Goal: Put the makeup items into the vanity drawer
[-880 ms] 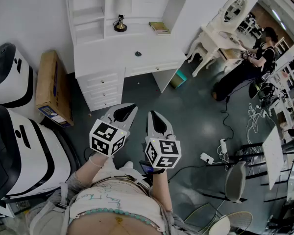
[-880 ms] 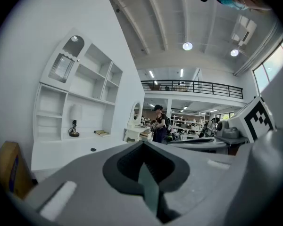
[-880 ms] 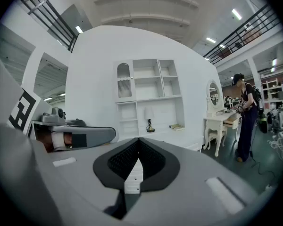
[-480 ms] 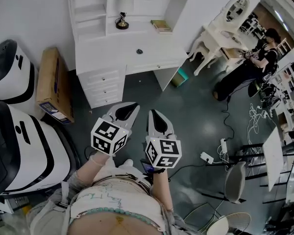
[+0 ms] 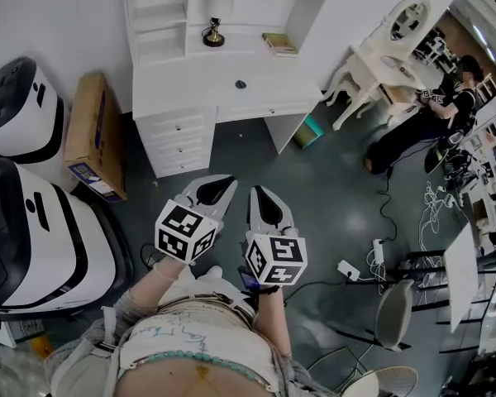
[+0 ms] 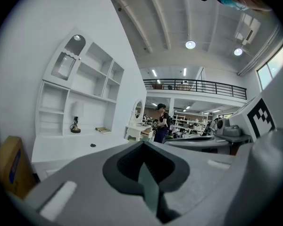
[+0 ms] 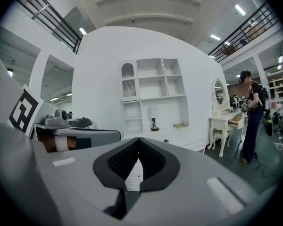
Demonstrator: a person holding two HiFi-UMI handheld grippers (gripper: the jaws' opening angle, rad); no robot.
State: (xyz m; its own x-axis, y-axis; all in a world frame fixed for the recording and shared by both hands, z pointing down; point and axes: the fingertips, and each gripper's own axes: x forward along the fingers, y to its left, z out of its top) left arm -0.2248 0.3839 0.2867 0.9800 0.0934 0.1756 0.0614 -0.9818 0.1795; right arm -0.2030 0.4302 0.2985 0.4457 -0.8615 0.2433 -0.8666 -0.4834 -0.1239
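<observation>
A white vanity desk [image 5: 198, 85] with shelves stands by the wall ahead of me. On its top lie a small dark item [image 5: 240, 83], a gold-and-black figurine [image 5: 214, 33] and a book [image 5: 279, 45]. A stack of shut drawers [image 5: 178, 141] sits under its left side. My left gripper [image 5: 217, 188] and right gripper [image 5: 260, 195] are held side by side over the floor, well short of the desk. Both are shut and hold nothing. The left gripper view shows the desk [image 6: 61, 147] beyond the jaws. In the right gripper view the figurine [image 7: 153, 125] is seen past the jaws.
A cardboard box [image 5: 93, 139] leans left of the desk, beside two white-and-black machines [image 5: 33, 246]. A teal bin [image 5: 309, 131] sits by the desk's right leg. Farther right are a second vanity with mirror [image 5: 388, 48], a person [image 5: 430, 114], floor cables, a power strip [image 5: 348, 268] and a chair [image 5: 397, 304].
The desk has slid a little down and to the right in the head view, so my viewpoint has shifted. Both grippers keep the same pose and stay shut.
</observation>
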